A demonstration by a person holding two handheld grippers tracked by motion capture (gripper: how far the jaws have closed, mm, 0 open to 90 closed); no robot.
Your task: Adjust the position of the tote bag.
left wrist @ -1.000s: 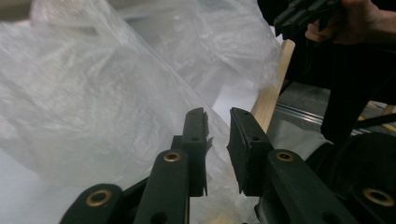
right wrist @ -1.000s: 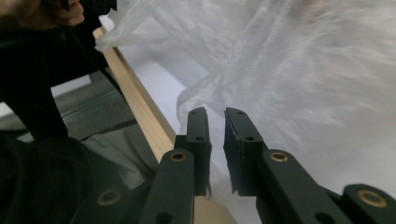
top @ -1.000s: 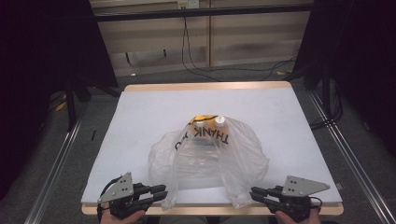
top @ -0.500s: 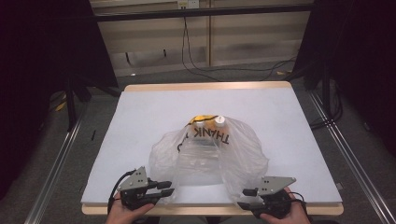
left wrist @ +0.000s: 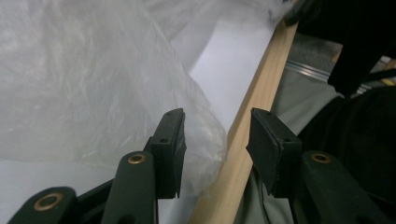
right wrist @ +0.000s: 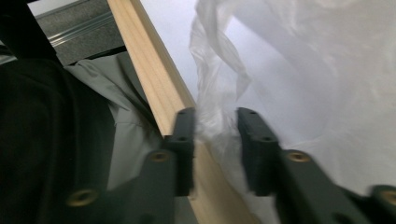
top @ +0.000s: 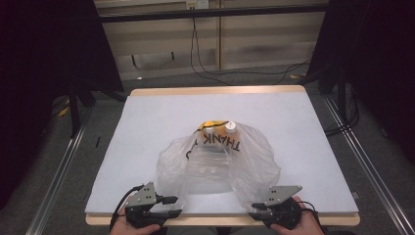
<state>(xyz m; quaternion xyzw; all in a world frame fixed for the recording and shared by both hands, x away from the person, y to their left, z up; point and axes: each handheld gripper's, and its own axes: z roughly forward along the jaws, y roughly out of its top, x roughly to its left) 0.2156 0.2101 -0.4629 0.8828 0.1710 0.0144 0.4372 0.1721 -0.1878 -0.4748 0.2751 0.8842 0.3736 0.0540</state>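
While closing (right claw (right wrist: 215, 149)), bag (right wrist: 299, 84) between.

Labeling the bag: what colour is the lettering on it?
Black lettering on the clear, whitish plastic bag, beside its top; the high view shows it best.

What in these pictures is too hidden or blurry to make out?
- High view: the items inside the plastic bag are veiled by cloudy film; two caps show, the rest stays unclear.
- High view: both hands are cut off by the bottom edge.
- Right gripper view: blur hides whether the right gripper fingers press the bag's handle.
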